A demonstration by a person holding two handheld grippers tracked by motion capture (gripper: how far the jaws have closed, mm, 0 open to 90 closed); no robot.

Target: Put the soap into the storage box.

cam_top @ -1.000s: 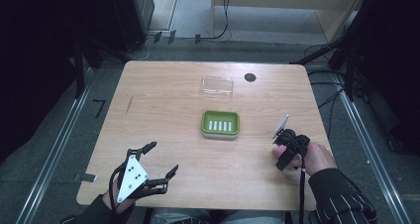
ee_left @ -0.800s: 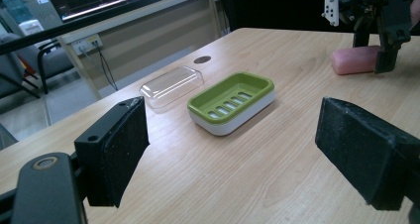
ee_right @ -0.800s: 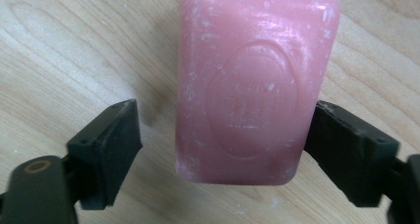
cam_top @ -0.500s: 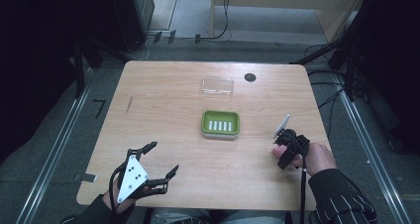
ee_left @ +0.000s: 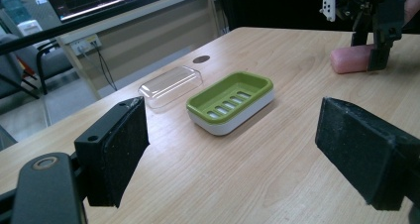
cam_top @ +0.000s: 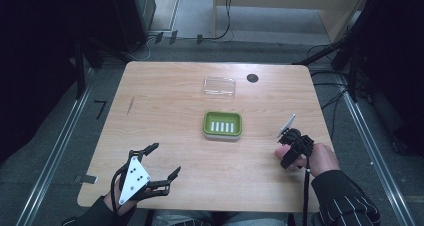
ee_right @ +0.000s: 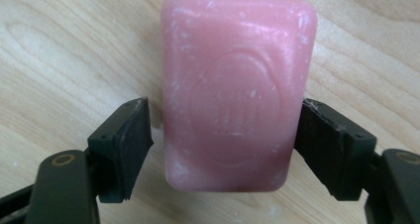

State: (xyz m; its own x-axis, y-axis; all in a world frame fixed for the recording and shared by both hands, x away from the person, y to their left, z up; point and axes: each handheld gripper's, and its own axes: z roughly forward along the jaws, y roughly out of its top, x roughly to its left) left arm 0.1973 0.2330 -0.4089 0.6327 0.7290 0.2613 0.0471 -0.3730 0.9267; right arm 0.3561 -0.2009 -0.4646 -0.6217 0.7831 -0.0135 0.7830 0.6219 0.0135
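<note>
Landmark for all entries: the green soap dish [cam_top: 223,125], standing near the middle of the desk [cam_top: 165,106].

1. Left tongs [cam_top: 161,162]. Position: well to the left of the dish and nearer the person, close to the desk's near edge. State: jaws spread wide, nothing between them; in the left gripper view both black pads [ee_left: 117,149] stand far apart with bare wood between. Judged reason: parked out of the way, facing the dish, ready to steady it if needed.

2. Clear lid [cam_top: 219,86]. Position: just beyond the dish on its far side, apart from it, lying on the desk. Judged reason: set off so that the dish is open to receive something.

3. Green soap dish. White base, slotted green tray, nothing in it. Judged reason for central placement: within reach of both hands.

4. Dark round disc [cam_top: 252,78]. Position: beyond the dish and to its right, near the lid; what it is cannot be told.

5. Pink soap bar [ee_right: 236,87]. Position: right of the dish and slightly nearer the person, well apart from it, flat on the desk with its stamped face up.

6. Right tongs [cam_top: 289,148]. Position: over the bar, right of the dish. State: parted, straddling the bar's near end; the right pad looks to be at the bar's side, the left pad shows a sliver of gap, so no grip yet. Judged reason: lined up across the narrow width to close and lift the bar, presumably toward the dish.
</note>
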